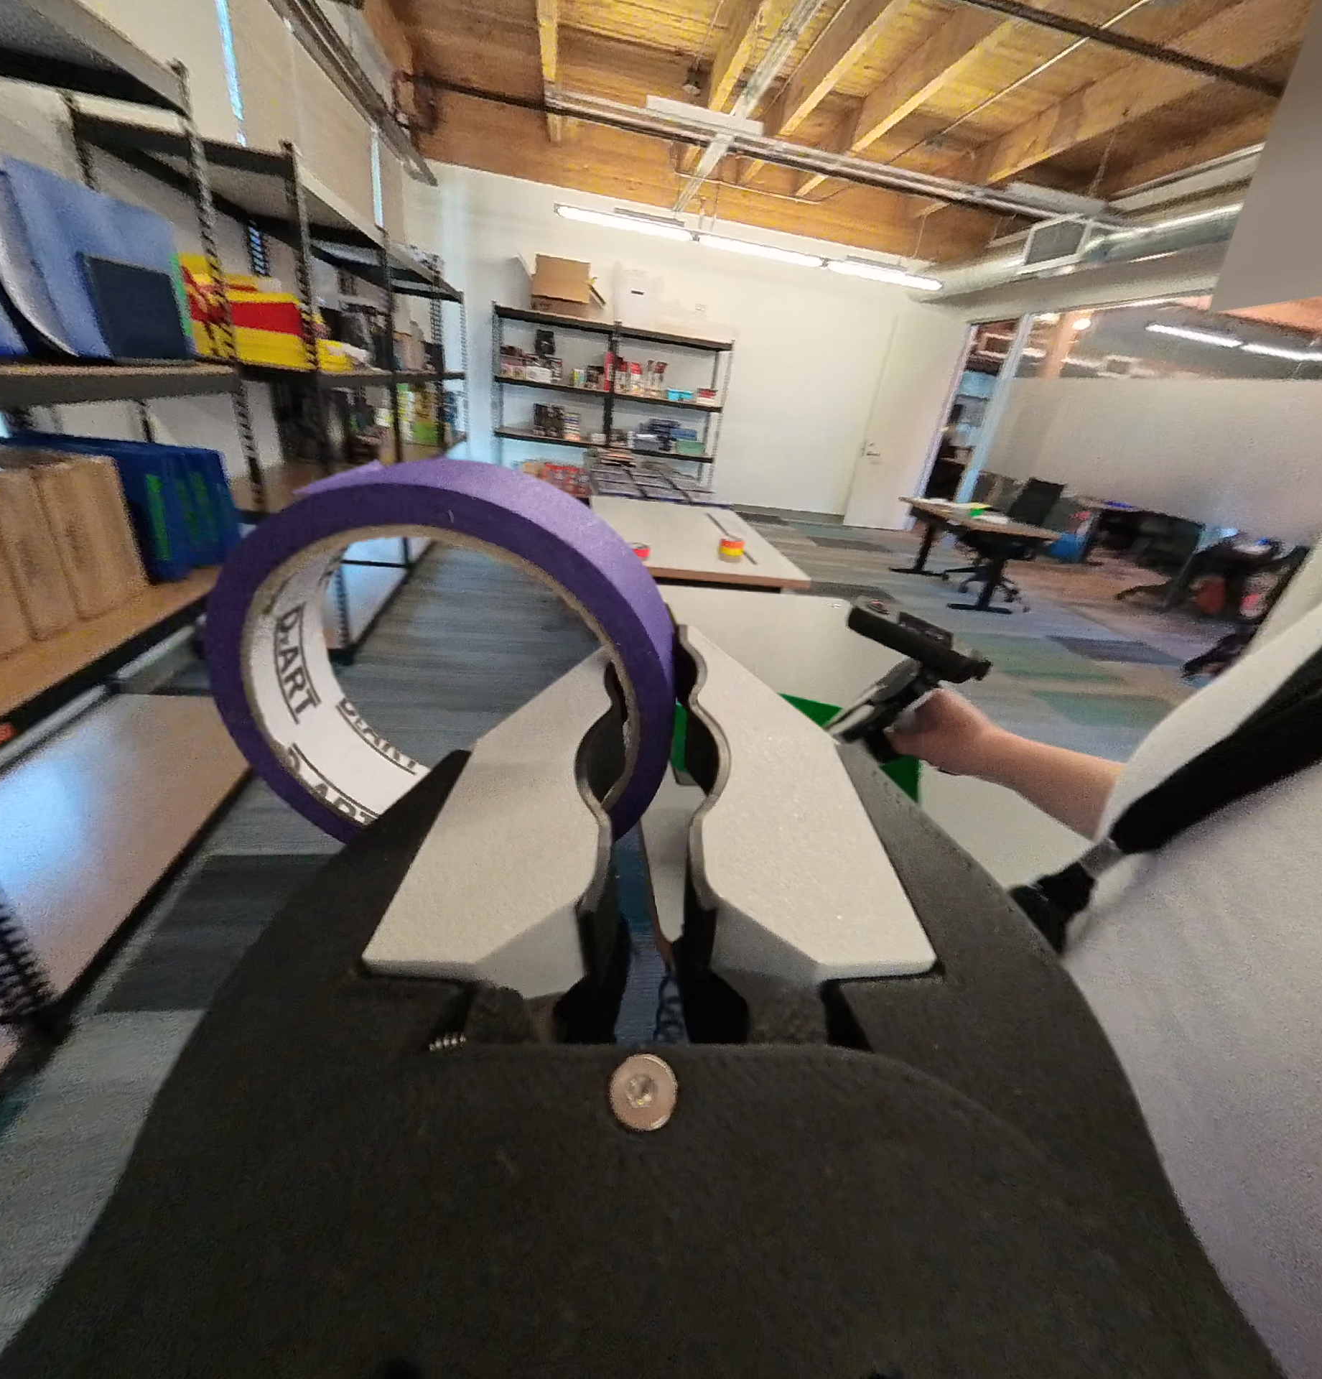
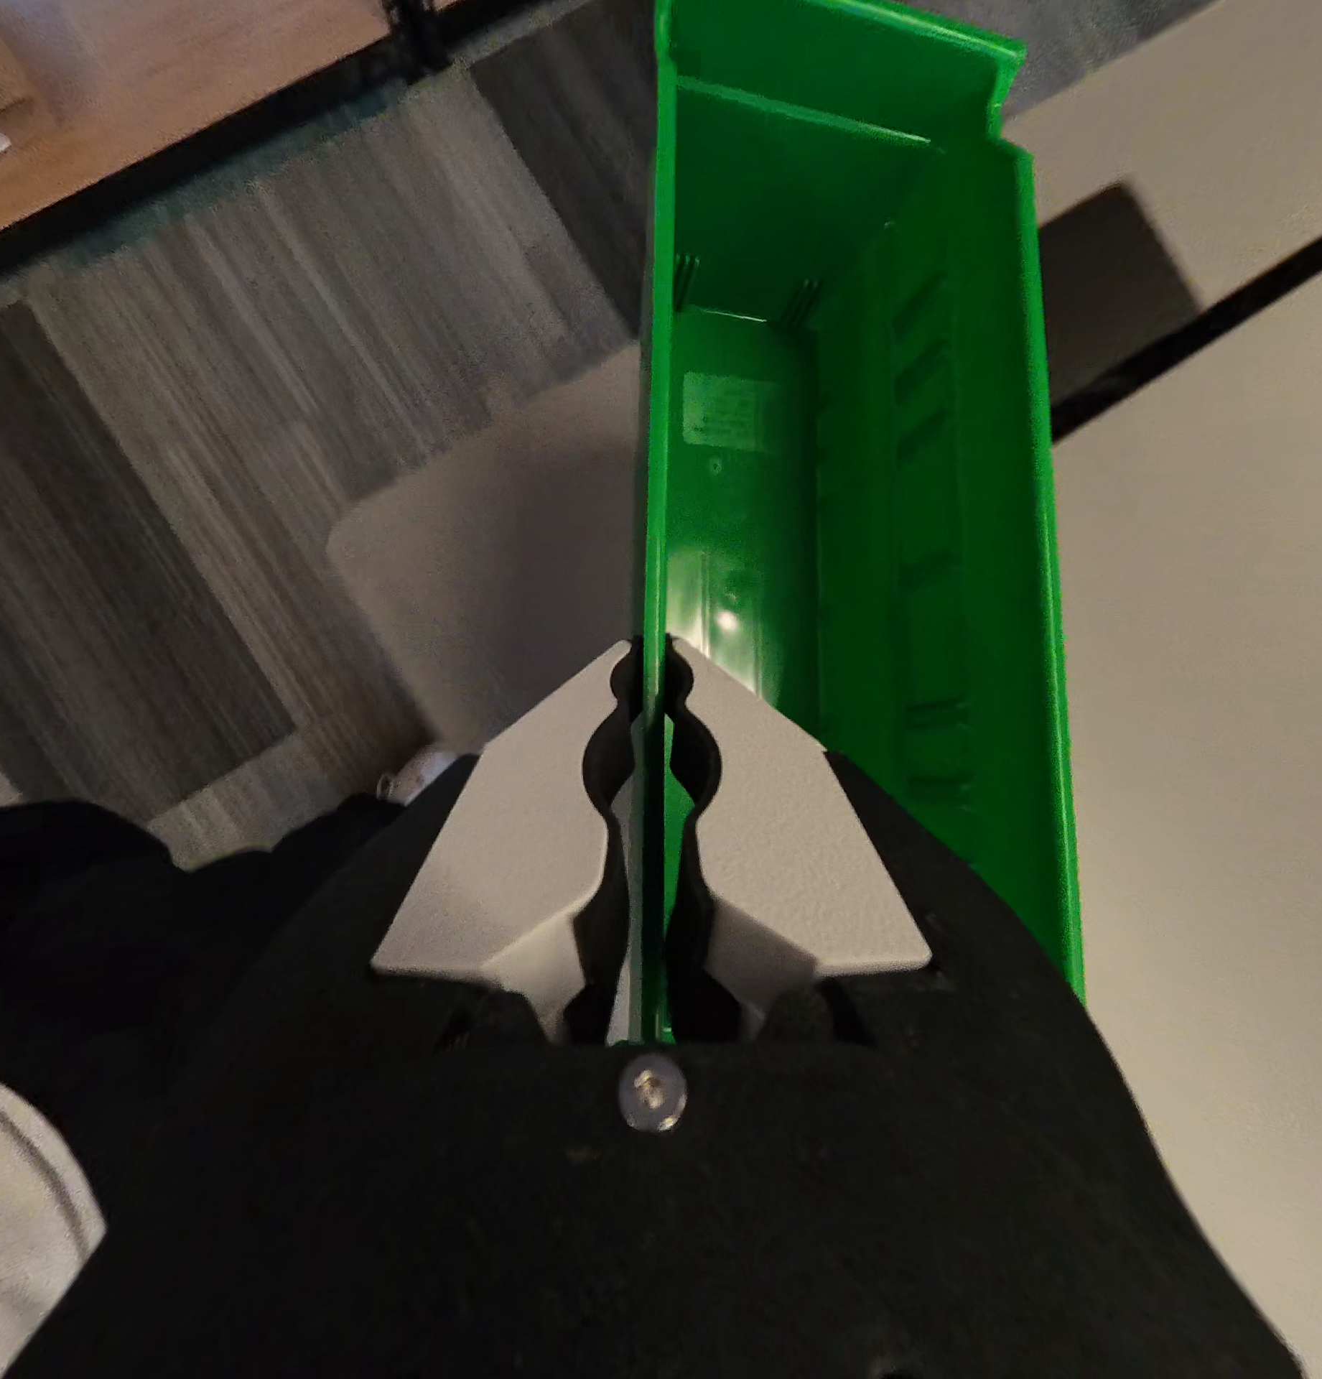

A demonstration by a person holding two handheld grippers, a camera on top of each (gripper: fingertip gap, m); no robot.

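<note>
The left gripper (image 1: 654, 746) has its jaws clamped across the wall of a purple tape roll (image 1: 434, 627), one jaw inside the ring and one outside. The roll stands on edge, its open core facing the camera, and spreads from the jaws toward ten o'clock – well clear of the worktop (image 1: 784, 634) behind it. Its axis runs roughly along the view, so the band itself lies crosswise to the jaws.

The right gripper (image 2: 652, 746) pinches the thin left wall of a green bin (image 2: 941, 485), jaws closed tight on that edge. The bin's long axis runs straight away from the jaws toward twelve o'clock, its open cavity at one o'clock of them, with nothing inside so far as the view shows (a pale label sits on the floor of it). It appears to hang past the worktop's edge, with carpet at nine o'clock.

In the left wrist view the right hand (image 1: 941, 735) sits at three o'clock of the roll, lower and near – a sliver of the green bin shows just beside it. Shelving (image 1: 195, 373) lines the room at nine o'clock.
</note>
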